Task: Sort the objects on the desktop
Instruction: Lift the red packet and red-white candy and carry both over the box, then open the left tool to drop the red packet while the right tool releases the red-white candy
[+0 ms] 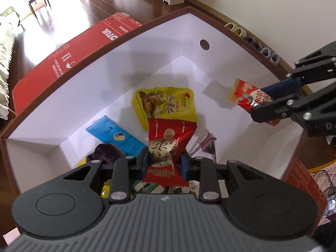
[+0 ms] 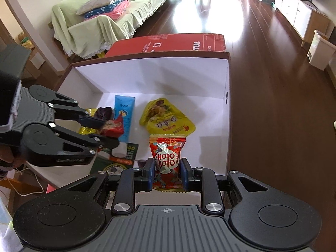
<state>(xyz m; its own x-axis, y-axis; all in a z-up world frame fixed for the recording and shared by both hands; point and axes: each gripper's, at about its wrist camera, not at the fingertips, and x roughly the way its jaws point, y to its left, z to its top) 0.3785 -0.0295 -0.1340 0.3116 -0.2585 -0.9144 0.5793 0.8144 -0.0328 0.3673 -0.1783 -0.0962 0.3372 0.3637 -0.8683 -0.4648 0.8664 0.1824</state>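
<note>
Two handheld grippers hang over an open white-lined box (image 2: 227, 96). The left gripper (image 1: 164, 161) is clamped on a red date-candy packet (image 1: 167, 145), its blue pads pressing both sides. The right gripper (image 2: 167, 173) is likewise closed on a red and orange candy packet (image 2: 167, 157). Both packets are held above the box floor. Lying on that floor are a yellow snack pouch (image 2: 166, 119) near the middle and a blue packet (image 2: 124, 115) beside it.
</note>
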